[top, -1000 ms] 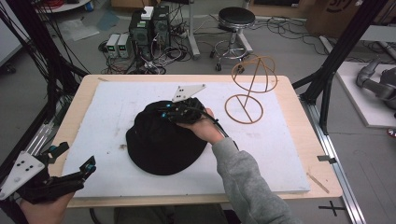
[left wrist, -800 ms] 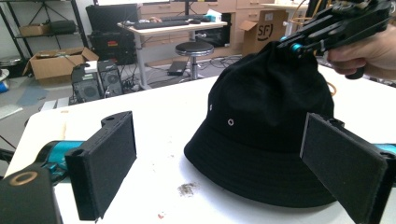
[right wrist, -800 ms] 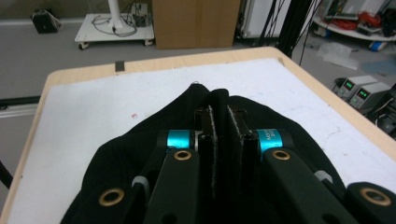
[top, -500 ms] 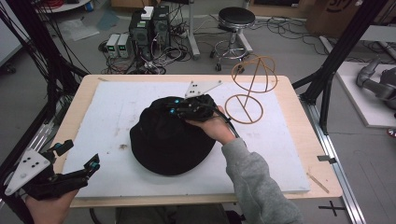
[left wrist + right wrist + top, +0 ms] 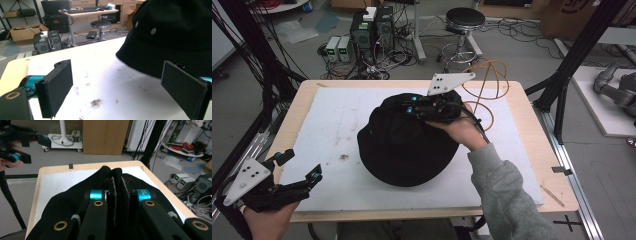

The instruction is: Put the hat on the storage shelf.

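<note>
A black bucket hat (image 5: 407, 150) hangs over the white mat (image 5: 327, 120), and my right gripper (image 5: 408, 108) is shut on a fold of its crown. In the right gripper view, the jaws (image 5: 117, 181) pinch the black fabric (image 5: 72, 202) between them. My left gripper (image 5: 302, 166) stands open at the table's front left corner with nothing between its fingers. In the left gripper view, its jaws (image 5: 120, 91) frame the stained mat (image 5: 95, 75), with the hat's brim (image 5: 175, 37) just ahead on the right. A wire hat stand (image 5: 486, 89) sits at the back right, close behind the right gripper.
The wooden table edge (image 5: 539, 135) borders the mat. Black frame posts (image 5: 572, 65) rise at the right and left. On the floor behind the table are a stool (image 5: 464, 20), computer boxes (image 5: 372, 25) and cables. The left gripper (image 5: 31, 148) appears far off in the right gripper view.
My right gripper has carried the hat to the right and slightly back, toward the wire stand. The left gripper has shifted a little to the right at the front left corner.
</note>
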`<state>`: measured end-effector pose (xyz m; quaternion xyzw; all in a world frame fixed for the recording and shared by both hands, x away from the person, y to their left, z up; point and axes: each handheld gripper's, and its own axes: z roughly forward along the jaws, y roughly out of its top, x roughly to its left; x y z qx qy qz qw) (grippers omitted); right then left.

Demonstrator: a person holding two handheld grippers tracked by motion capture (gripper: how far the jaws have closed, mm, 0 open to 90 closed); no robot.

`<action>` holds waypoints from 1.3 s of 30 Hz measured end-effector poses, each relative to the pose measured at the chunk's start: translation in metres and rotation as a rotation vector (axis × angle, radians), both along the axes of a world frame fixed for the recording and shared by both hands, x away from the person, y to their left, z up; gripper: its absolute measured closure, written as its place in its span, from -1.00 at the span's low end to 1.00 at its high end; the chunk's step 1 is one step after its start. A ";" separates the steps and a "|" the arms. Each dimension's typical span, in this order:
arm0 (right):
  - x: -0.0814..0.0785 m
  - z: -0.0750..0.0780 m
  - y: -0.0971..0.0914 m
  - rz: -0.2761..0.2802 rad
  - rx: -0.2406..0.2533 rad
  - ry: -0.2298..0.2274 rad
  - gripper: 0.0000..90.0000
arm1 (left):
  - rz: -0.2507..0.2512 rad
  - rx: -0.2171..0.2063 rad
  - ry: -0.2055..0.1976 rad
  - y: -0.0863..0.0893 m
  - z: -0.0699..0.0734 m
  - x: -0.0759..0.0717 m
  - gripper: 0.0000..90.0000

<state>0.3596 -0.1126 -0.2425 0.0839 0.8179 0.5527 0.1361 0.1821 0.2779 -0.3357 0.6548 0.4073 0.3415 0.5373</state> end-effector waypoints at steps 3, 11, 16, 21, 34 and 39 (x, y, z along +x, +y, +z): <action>-0.003 0.015 -0.006 -0.007 0.002 -0.015 0.89 | -0.002 -0.014 0.005 0.001 -0.001 0.001 -0.76; -0.009 0.048 -0.020 -0.045 0.017 -0.050 0.89 | -0.001 -0.015 0.007 0.001 -0.001 0.001 -0.76; -0.009 0.064 -0.027 -0.047 0.011 -0.070 0.89 | 0.000 -0.017 0.009 0.001 -0.001 0.002 -0.76; -0.005 0.078 -0.036 -0.042 0.006 -0.078 0.88 | 0.006 -0.019 0.005 0.002 -0.001 0.001 -0.76; 0.018 0.121 -0.075 -0.101 0.012 -0.082 0.89 | 0.023 -0.048 0.019 0.009 -0.002 0.000 -0.76; 0.028 0.129 -0.090 -0.123 0.036 -0.085 0.89 | 0.027 -0.049 0.017 0.010 -0.001 0.000 -0.76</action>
